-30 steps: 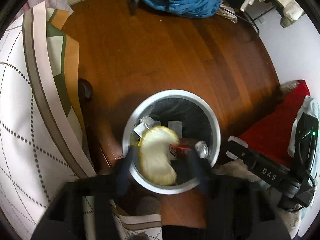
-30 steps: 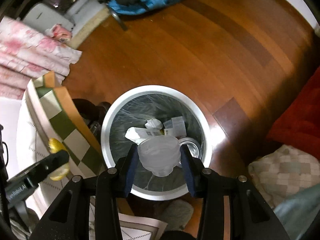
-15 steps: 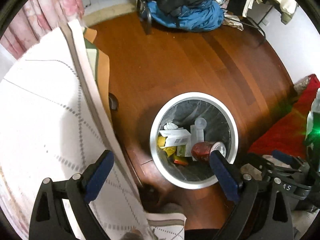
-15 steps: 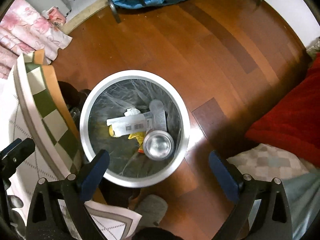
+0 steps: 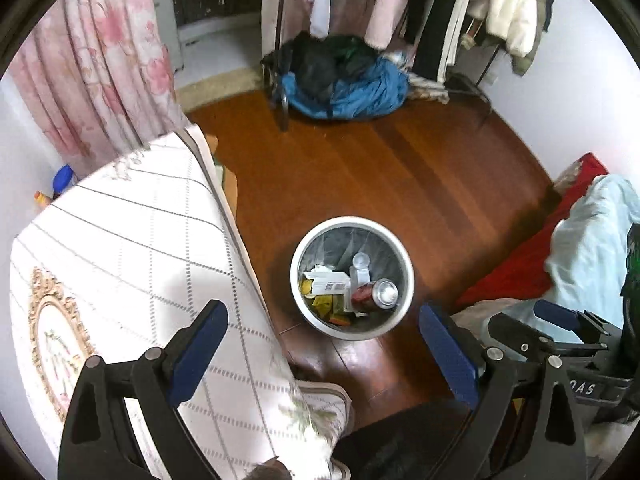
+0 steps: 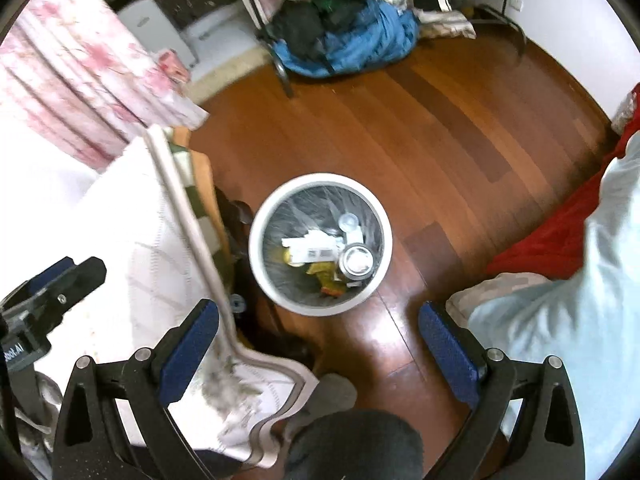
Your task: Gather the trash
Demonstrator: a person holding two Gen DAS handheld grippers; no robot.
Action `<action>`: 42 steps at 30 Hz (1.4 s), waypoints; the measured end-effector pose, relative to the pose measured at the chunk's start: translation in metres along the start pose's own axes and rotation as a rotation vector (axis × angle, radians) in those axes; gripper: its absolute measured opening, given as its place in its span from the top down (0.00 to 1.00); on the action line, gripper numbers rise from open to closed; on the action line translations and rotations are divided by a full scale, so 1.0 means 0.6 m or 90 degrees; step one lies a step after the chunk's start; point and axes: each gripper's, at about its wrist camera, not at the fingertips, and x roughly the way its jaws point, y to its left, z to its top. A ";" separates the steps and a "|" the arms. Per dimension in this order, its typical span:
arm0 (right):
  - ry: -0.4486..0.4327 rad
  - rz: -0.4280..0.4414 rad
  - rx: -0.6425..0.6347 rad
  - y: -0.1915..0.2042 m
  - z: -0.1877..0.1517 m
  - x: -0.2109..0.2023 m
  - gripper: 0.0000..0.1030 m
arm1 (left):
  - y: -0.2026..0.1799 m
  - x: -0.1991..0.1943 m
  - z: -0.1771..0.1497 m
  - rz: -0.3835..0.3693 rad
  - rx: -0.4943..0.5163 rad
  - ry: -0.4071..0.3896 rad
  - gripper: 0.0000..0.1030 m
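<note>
Bin on the floor, both grippers up high and empty

Bin (image 5: 352, 278) sits ahead between table and bed; can (image 5: 374, 294) lies inside, right side. Left gripper (image 5: 322, 354) and right gripper (image 6: 318, 350) are spread wide, about equally near.

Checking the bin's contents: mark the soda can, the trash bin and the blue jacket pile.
soda can (image 5: 374, 294), left wrist view, red side.
trash bin (image 6: 320, 306), right wrist view, near rim.
blue jacket pile (image 5: 362, 94), left wrist view, blue fabric.
</note>
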 end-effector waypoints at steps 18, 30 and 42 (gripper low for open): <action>-0.092 0.104 -0.051 0.080 -0.078 -0.289 0.01 | -0.011 -0.260 -0.052 -0.078 0.020 -0.109 0.05; -0.109 0.122 -0.079 0.104 -0.102 -0.368 0.01 | -0.005 -0.327 -0.075 -0.095 0.016 -0.142 0.05; -0.110 0.116 -0.094 0.114 -0.105 -0.373 0.00 | 0.002 -0.336 -0.087 -0.092 0.006 -0.146 0.05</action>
